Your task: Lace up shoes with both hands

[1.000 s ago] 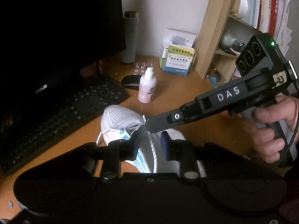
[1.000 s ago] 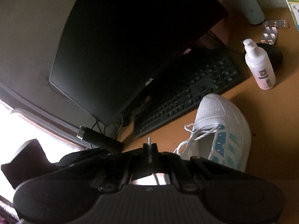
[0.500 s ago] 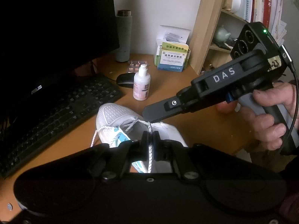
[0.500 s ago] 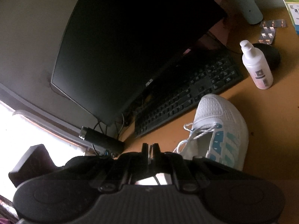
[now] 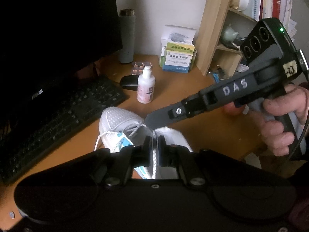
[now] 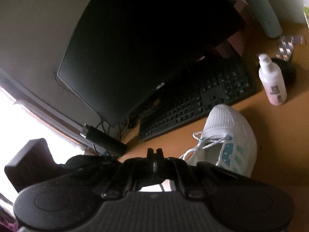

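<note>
The white shoe sits on our desk beside the keyboard. Our left gripper pinches its white lace. Our right gripper is squeezed shut, its tip right by the lace, above the shoe.

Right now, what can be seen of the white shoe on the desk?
The white shoe is a mesh-toed sneaker with blue-green side stripes, lying on the wooden desk with its toe toward the black keyboard. Its white lace is only partly threaded: one strand runs up between the pads of the shut left gripper, another trails loose on the keyboard side. The right gripper has its shut tips at the shoe's opening, at the lace; what they hold cannot be told.
</note>
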A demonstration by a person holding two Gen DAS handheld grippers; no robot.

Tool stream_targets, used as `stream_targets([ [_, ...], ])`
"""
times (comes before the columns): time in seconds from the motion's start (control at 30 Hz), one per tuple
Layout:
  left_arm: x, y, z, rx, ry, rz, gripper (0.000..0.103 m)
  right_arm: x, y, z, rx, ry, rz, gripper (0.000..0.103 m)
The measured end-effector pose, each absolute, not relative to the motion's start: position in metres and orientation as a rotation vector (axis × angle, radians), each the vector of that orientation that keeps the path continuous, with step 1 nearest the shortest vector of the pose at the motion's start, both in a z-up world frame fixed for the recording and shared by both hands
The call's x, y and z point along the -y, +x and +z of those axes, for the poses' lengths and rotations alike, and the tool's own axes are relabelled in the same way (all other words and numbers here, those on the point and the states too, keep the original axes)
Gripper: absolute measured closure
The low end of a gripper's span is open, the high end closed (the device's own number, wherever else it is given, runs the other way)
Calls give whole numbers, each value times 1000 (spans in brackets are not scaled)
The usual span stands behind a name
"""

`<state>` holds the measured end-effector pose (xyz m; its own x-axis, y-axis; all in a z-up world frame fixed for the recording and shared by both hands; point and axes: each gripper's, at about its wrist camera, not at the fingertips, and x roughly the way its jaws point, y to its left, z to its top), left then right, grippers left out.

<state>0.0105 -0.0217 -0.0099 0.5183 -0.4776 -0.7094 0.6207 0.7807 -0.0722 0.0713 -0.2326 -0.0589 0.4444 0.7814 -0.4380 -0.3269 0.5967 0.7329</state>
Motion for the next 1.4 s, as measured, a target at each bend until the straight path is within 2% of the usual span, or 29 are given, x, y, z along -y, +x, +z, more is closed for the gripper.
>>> stream_targets([
  [0.17, 24, 11, -11, -779, 235, -644, 102, 232, 70, -58, -851, 590, 743, 100],
  [0.2, 22, 12, -10, -765, 253, -619, 102, 234, 70, -59, -856, 596, 743, 96],
  [0.33, 13, 20, 7, -606, 332, -430, 102, 248, 66, -57, -869, 617, 699, 93],
  [0.47, 14, 30, 19, -455, 281, -381, 102, 250, 54, -55, -903, 381, 622, 80],
  [0.6, 42, 42, -19, -570, 238, -540, 102, 246, 54, -64, -918, 330, 608, 67],
  [0.73, 58, 42, -54, -699, 298, -560, 102, 237, 57, -74, -905, 278, 606, 68],
  [0.77, 59, 43, -58, -723, 304, -566, 102, 236, 57, -75, -903, 259, 603, 72],
  [0.8, 61, 44, -63, -761, 308, -585, 102, 236, 57, -76, -901, 238, 599, 85],
  [0.9, 71, 48, -75, -824, 369, -593, 102, 241, 57, -79, -895, 231, 609, 89],
  [1.4, 83, 67, -90, -887, 414, -555, 102, 252, 64, -82, -920, 281, 660, 88],
])
